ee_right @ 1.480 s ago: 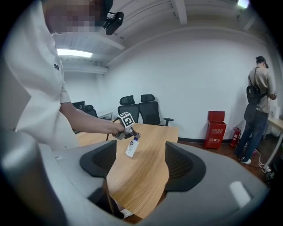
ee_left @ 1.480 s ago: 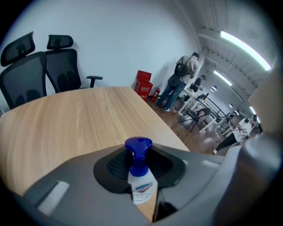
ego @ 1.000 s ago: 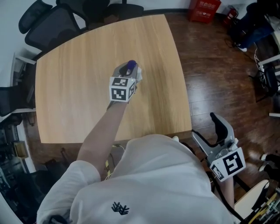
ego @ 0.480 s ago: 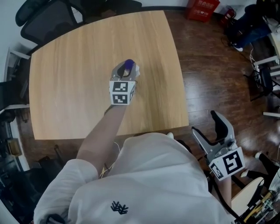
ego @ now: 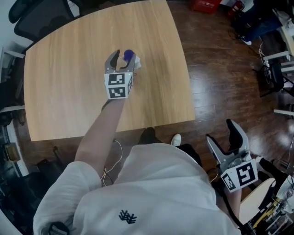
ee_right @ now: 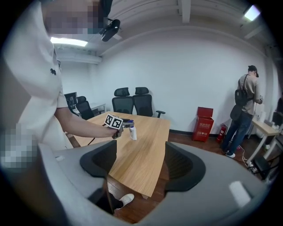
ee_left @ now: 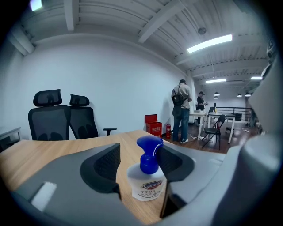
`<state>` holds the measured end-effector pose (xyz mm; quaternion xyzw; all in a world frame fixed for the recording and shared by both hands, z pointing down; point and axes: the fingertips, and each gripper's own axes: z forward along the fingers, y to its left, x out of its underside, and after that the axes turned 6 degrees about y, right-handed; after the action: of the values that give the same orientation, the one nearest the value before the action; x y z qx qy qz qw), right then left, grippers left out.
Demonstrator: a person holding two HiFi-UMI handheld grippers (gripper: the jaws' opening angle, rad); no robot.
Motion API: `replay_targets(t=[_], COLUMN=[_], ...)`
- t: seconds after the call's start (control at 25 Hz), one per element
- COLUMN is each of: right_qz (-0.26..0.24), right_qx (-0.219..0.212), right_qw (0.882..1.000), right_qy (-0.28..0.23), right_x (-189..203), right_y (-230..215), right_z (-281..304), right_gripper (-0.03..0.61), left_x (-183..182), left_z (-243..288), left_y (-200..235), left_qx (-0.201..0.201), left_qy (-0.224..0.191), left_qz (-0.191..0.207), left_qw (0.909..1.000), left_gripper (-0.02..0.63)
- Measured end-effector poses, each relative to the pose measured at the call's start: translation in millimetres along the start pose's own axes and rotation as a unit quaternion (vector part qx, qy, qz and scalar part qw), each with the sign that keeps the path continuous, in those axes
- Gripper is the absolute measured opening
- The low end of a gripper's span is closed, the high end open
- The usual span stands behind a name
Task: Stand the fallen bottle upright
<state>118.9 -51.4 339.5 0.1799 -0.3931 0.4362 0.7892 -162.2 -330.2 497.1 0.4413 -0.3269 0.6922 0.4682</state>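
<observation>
A small white bottle with a blue pump cap [ego: 130, 57] stands upright on the wooden table [ego: 64, 92]. My left gripper [ego: 123, 57] reaches over the table, and its jaws are opening on either side of the bottle. In the left gripper view the bottle [ee_left: 148, 178] stands between the dark pads [ee_left: 104, 165] with a gap at its left side. My right gripper [ego: 223, 137] hangs open and empty over the floor, off the table's near right corner. The right gripper view shows the bottle [ee_right: 133, 132] and the left gripper [ee_right: 124, 126] far off.
Black office chairs [ego: 32, 18] stand behind the table's far left edge. A red crate [ego: 204, 4] sits on the dark wood floor beyond the far right corner. Two people [ee_left: 181, 110] stand at desks in the background, with chairs and cables to the right.
The left jaws, shut on the bottle before, have opened around it. The bottle stays upright on the table. My right gripper has shifted a little beside my body.
</observation>
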Motion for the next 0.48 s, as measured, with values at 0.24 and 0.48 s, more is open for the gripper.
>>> replay_targets(t=[0.24, 0.48], right_qz=[-0.017, -0.035], right_qx=[-0.012, -0.018], right_qw=[0.999, 0.999], right_qy=[-0.025, -0.018], right_x=[22.8, 75.7], right_y=[3.1, -1.0], right_z=[-32.2, -77.7], right_gripper=[0.348, 0.347], left_x=[22.3, 27.3], left_z=[-20.7, -34.3], left_y=[-3.6, 12.0], left_qx=[-0.020, -0.057], left_qy=[0.040, 0.056], left_qz=[0.049, 0.014], left_qw=[0.9978, 0.9967], left_gripper=[0.264, 0.296])
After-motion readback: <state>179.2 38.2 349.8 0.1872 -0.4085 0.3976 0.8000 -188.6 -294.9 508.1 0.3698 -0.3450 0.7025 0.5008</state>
